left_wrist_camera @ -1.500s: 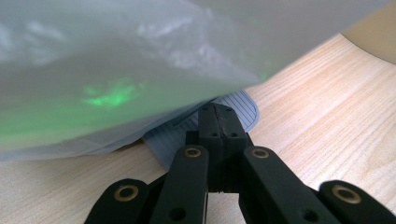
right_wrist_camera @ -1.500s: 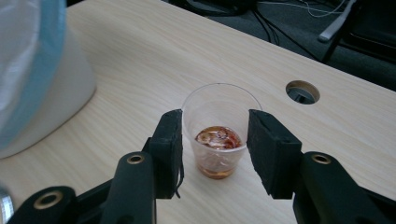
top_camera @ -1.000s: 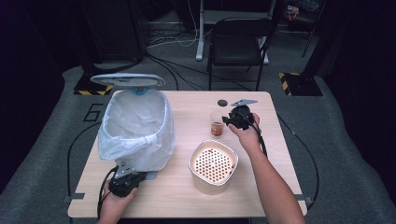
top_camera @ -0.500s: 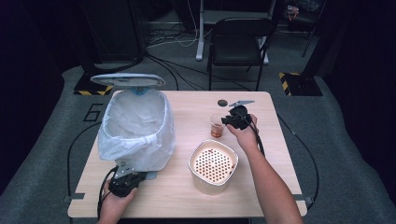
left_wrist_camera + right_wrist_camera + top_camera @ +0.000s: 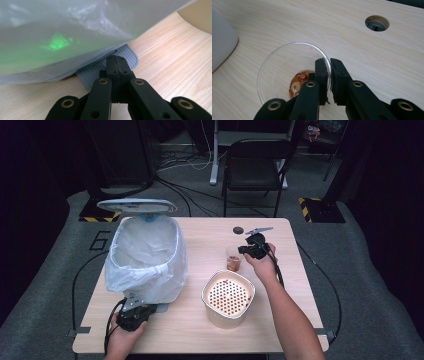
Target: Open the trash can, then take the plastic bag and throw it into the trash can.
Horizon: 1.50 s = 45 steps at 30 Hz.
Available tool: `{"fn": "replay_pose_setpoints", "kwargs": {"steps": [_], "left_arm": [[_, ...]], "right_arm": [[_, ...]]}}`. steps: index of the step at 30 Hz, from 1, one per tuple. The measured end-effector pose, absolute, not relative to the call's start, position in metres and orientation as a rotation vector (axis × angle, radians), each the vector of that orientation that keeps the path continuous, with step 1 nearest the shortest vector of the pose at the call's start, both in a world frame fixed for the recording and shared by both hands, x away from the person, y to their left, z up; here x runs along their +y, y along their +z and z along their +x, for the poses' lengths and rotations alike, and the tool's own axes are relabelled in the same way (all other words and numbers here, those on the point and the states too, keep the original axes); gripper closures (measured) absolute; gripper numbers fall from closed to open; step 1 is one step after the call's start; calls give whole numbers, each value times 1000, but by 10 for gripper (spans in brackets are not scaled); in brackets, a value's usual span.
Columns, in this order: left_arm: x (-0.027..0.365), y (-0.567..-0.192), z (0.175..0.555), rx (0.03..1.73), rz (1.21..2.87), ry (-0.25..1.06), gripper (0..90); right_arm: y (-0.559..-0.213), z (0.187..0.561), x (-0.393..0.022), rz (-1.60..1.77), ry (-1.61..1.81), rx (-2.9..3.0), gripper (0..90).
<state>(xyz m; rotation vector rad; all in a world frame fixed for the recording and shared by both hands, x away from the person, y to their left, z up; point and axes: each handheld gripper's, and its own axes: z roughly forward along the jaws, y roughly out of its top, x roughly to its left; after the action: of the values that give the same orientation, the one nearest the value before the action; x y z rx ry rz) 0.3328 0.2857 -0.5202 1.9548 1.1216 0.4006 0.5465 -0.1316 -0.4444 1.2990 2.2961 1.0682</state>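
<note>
Right tongs pinching thin rim of clear cup, frame centre. Cup may slip, tip, spill brown stuff on bench. Left tongs pressed together on grey bin pedal; could slide off.

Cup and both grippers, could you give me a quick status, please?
Right gripper shut on cup rim. Left gripper shut, on bin pedal. Nothing blocking.

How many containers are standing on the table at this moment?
3. A bag-lined bin at the table's left, a perforated white basket near the front centre, and a clear plastic cup behind the basket, its rim pinched by the right gripper.
</note>
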Motion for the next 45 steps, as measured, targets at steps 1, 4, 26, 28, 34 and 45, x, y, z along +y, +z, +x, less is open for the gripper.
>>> {"fn": "replay_pose_setpoints", "kwargs": {"steps": [1,4,26,28,34,45], "left_arm": [[286,-520,333,1121,1955,400,900],[286,-520,333,1121,1958,397,900],[286,-520,335,1143,1948,396,900],[286,-520,336,1116,1957,399,900],[286,-520,336,1117,1956,398,900],[286,-520,335,1113,1959,399,900]], "right_arm": [[-444,546,-132,1295,1068,2302,849],[-442,545,-134,1314,1080,2316,857],[-428,506,-173,1348,1066,2349,870],[-426,500,-180,1348,1061,2354,870],[-420,474,-198,1351,1054,2392,870],[-419,426,-213,1346,1075,2417,870]]}}
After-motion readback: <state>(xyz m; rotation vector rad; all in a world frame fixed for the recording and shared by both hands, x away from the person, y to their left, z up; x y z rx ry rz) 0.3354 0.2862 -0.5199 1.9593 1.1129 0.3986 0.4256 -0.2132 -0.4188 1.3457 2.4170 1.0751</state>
